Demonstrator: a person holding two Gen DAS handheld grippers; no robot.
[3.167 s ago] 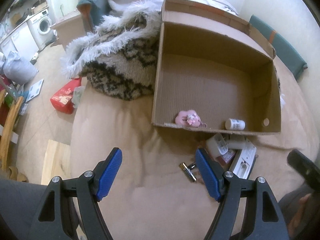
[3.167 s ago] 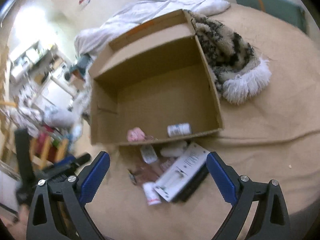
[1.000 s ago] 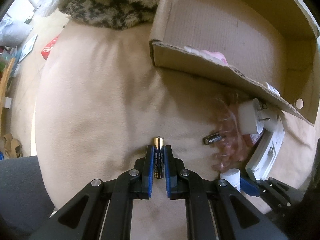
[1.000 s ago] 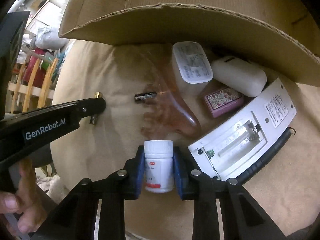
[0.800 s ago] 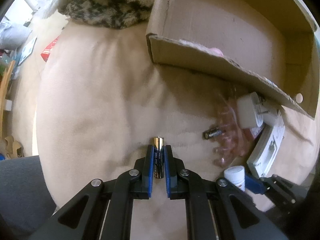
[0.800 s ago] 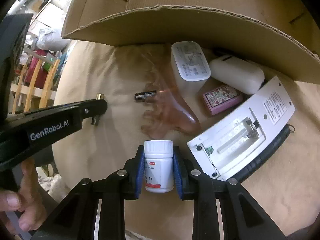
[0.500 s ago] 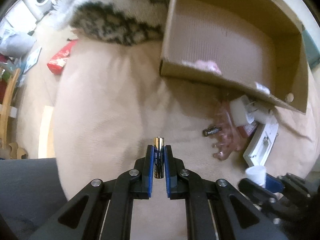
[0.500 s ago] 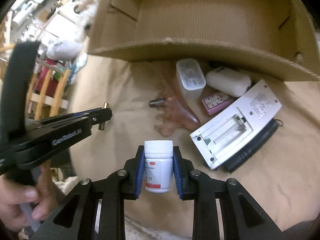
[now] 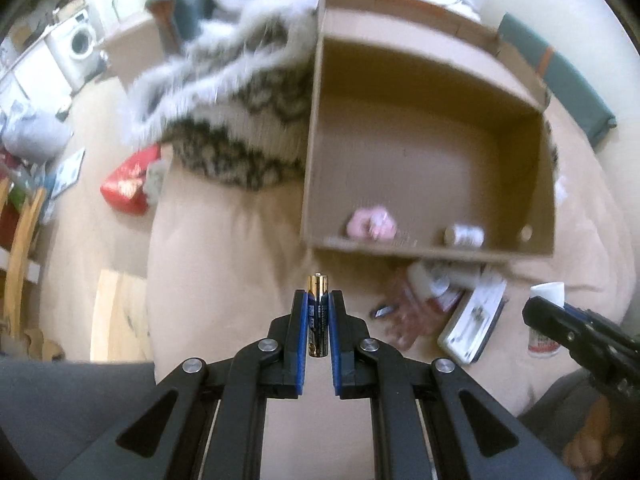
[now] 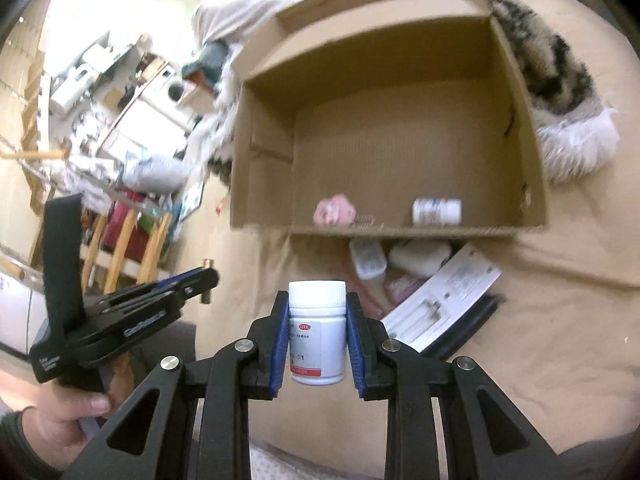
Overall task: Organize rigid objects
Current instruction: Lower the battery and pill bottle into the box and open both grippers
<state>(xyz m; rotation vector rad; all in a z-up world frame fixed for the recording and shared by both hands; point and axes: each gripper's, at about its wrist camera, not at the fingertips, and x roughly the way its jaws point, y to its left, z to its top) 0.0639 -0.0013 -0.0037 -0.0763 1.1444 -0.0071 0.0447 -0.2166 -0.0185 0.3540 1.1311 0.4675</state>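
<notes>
I see beige bedcover (image 9: 224, 264), cluttered room at left with washing machine (image 9: 82, 46). Cardboard box (image 10: 532, 200) open ahead, fluffy blanket (image 9: 240, 128) beside it. My left gripper (image 9: 319, 316) pinches battery (image 9: 318, 312); right gripper (image 10: 317, 332) clamps pill bottle (image 10: 317, 340). Second bottle (image 10: 436, 211) inside box.

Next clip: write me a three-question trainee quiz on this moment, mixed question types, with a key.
1. True or false: the left gripper is shut on a battery.
2. Multiple choice: what does the right gripper hold? A) a pink box B) a white pill bottle C) nothing
3. Short answer: which two things already lie inside the cardboard box?

Key
1. True; the battery stands upright between the blue pads.
2. B; both pads press on its sides.
3. A pink object and a small white bottle on its side, both near the box's front wall.
</notes>
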